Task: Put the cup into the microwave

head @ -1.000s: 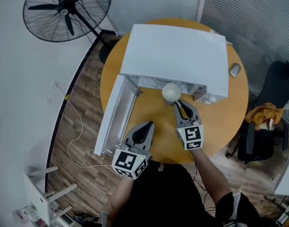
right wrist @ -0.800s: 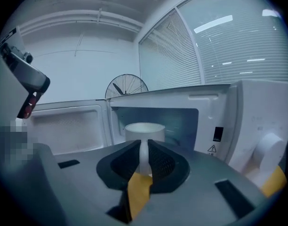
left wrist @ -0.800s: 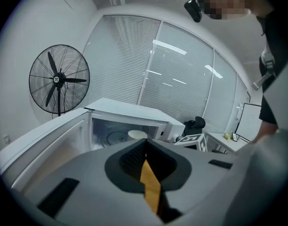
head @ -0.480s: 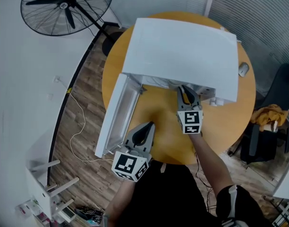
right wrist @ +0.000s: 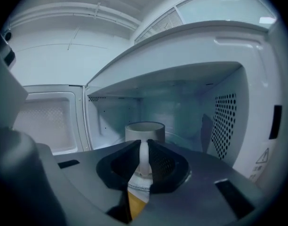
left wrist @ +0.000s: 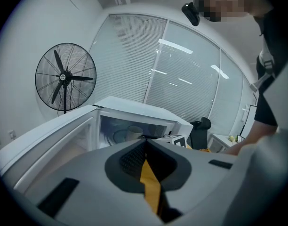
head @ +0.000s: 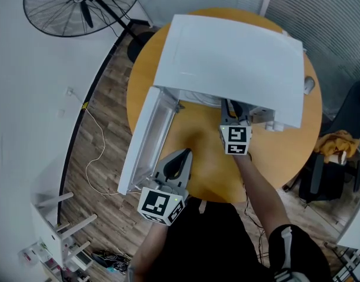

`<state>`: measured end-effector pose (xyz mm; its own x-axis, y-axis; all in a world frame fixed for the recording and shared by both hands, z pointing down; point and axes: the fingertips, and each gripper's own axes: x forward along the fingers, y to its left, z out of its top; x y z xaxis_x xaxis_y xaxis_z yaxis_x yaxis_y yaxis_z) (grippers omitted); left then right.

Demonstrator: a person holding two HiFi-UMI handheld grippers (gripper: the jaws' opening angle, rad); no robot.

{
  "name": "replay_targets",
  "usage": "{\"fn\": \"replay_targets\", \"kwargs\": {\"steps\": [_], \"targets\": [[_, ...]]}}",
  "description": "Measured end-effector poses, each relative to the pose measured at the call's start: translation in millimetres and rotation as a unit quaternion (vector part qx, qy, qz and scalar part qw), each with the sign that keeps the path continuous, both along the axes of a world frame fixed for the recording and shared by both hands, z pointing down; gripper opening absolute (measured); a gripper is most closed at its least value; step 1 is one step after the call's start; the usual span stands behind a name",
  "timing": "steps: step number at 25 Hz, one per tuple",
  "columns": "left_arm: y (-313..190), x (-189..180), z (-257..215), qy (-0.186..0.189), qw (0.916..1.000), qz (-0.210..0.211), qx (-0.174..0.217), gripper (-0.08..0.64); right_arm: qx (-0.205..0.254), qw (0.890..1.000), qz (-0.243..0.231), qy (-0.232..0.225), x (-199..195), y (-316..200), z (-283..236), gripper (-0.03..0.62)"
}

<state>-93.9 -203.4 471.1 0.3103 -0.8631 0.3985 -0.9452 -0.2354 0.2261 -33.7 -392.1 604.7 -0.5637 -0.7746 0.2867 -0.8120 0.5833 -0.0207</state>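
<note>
The white microwave (head: 227,57) stands on the round wooden table (head: 197,163) with its door (head: 146,137) swung open to the left. My right gripper (head: 232,111) reaches into the cavity, its tips hidden under the microwave's top in the head view. In the right gripper view the gripper (right wrist: 144,160) is shut on the handle of the pale cup (right wrist: 145,132), which is upright inside the cavity above the glass turntable (right wrist: 181,139). The cup (left wrist: 133,133) also shows inside in the left gripper view. My left gripper (head: 179,161) hangs shut and empty near the table's front edge, in front of the door.
A standing fan (head: 80,7) is on the floor at the far left. A computer mouse (head: 309,85) lies on the table right of the microwave. A dark chair with a yellow cloth (head: 336,144) stands at the right. A white cable (head: 95,169) trails over the wooden floor.
My right gripper has carried the cup forward and down into the microwave cavity; in the head view the cup is now hidden under the microwave's top. The left gripper has stayed put.
</note>
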Motion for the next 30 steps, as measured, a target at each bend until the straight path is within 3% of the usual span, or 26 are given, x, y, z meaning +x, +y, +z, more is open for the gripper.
{"fn": "replay_targets", "kwargs": {"steps": [30], "targets": [[3.2, -6.1, 1.2, 0.002, 0.9999, -0.014, -0.002, -0.005, 0.028, 0.999, 0.003, 0.038, -19.9, -37.3, 6.6, 0.080]]}}
